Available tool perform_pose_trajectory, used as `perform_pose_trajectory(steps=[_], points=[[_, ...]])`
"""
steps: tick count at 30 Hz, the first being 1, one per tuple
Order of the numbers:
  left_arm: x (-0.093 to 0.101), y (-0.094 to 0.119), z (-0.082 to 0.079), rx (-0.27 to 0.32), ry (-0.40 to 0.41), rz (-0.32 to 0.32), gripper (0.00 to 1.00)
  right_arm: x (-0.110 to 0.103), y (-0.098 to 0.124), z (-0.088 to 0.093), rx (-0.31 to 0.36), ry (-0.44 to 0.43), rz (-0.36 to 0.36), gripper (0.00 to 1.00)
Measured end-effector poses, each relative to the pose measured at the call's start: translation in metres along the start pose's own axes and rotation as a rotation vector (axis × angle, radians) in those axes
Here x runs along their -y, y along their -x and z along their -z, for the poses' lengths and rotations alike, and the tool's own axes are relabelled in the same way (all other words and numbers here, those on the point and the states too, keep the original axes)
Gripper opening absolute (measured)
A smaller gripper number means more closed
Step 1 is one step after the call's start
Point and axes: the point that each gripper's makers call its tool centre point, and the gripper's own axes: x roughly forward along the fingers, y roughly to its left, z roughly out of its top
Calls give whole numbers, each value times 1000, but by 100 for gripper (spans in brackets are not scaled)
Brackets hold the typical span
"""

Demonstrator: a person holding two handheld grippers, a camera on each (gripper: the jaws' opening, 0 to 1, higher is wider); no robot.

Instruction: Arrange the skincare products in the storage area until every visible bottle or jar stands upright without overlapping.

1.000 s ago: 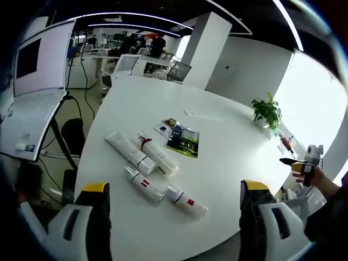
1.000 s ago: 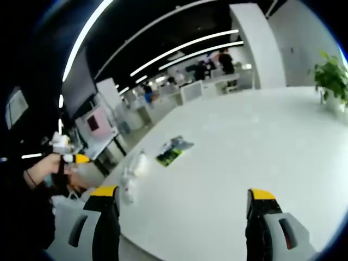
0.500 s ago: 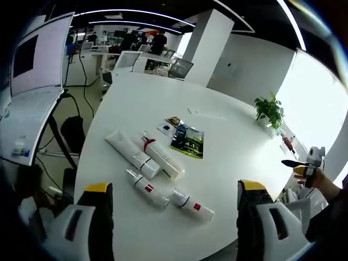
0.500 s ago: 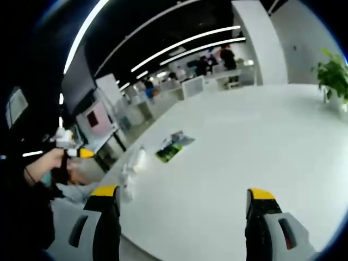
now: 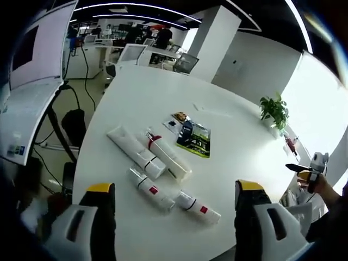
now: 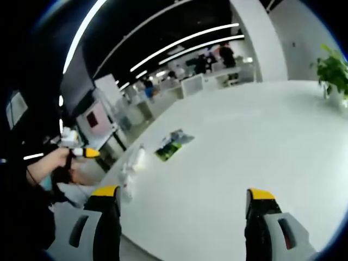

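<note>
Left gripper (image 5: 174, 217) has edged nearer the four tubes (image 5: 157, 168) lying flat near the tabletop (image 5: 234, 141) edge, both grippers' jaws apart and empty; uprighting not yet begun.

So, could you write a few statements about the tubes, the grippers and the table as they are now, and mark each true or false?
1. All four skincare tubes lie flat on the white table. True.
2. The left gripper is clamped on a tube. False: its jaws stand open and empty.
3. A dark green packet lies beyond the tubes. True.
4. The potted plant has tipped over. False: it stands upright near the table's far edge.
5. The right gripper holds a jar. False: it is open and empty.
</note>
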Motion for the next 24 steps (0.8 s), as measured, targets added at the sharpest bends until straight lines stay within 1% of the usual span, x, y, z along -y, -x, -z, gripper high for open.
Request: perform_pose_trajectory(steps=[3, 6, 8, 11, 17, 24], points=[[-2, -6, -2, -3, 3, -9, 85, 2, -1, 1, 1, -4, 6, 97], [-8, -13, -5, 18, 6, -26, 83, 3, -3, 2, -3, -7, 7, 97], [-11, -18, -4, 8, 17, -36, 82, 4, -4, 2, -3, -7, 7, 97], [-14, -22, -4, 9, 32, -51, 81, 5, -5, 1, -1, -10, 6, 97], [-16, -29, -2, -7, 55, -57, 81, 7, -8, 3, -9, -14, 5, 97], [-25, -39, -6, -9, 73, -78, 78, 9, -10, 6, -16, -22, 7, 97]])
